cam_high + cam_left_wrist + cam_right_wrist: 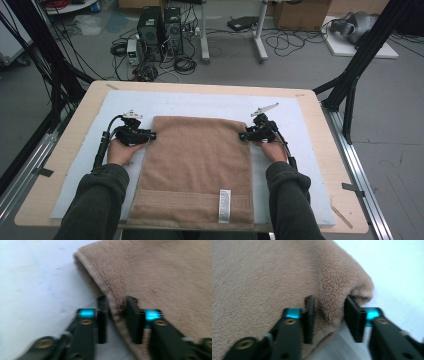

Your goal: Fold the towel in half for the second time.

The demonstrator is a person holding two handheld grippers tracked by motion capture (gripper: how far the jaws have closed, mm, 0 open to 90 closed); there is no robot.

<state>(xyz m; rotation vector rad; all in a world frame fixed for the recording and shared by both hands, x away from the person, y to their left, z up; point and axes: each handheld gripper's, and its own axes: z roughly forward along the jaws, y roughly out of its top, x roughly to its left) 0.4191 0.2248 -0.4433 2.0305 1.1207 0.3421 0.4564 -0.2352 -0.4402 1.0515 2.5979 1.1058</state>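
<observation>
A tan towel (pixel 200 165) lies folded flat on a white mat (pixel 200 102), with its white label (pixel 225 205) near the front edge. My left gripper (pixel 152 135) is at the towel's left edge close to the far corner. In the left gripper view its jaws (pixel 117 315) pinch the raised hem of the towel (pixel 162 272). My right gripper (pixel 241 135) is at the right edge near the other far corner. In the right gripper view its jaws (pixel 329 315) squeeze a bunched fold of the towel (pixel 262 272).
The mat covers most of a wooden table (pixel 320 130), and bare mat lies beyond the towel's far edge and beside both hands. Black frame posts stand at the table's left and right. Computers and cables sit on the floor behind.
</observation>
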